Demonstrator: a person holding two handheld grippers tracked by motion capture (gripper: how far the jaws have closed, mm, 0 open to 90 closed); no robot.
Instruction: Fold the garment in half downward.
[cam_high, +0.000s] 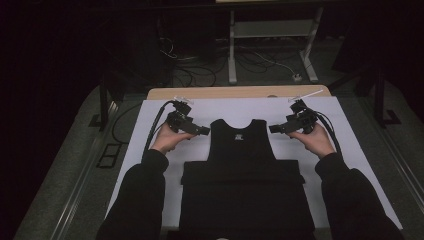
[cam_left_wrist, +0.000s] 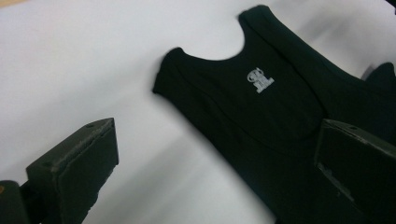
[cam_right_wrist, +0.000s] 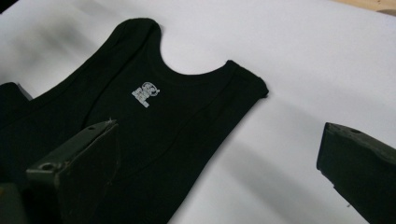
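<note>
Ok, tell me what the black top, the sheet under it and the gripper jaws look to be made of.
Black top: soft knit fabric, matte, probably cotton or a blend; it lies limp with stitched edges and a small pale print at the neck.
White sheet: smooth and flat, paper or thin plastic; which one cannot be told.
Jaws of the left gripper and right gripper: hard, dark and matte, likely moulded plastic, with small screw holes.

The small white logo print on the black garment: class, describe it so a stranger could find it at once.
Start at the white sheet covering the table, then the black sleeveless fabric garment at its middle. Just below the scooped neckline sits a small white logo print, the only pale mark on the dark cloth.
</note>
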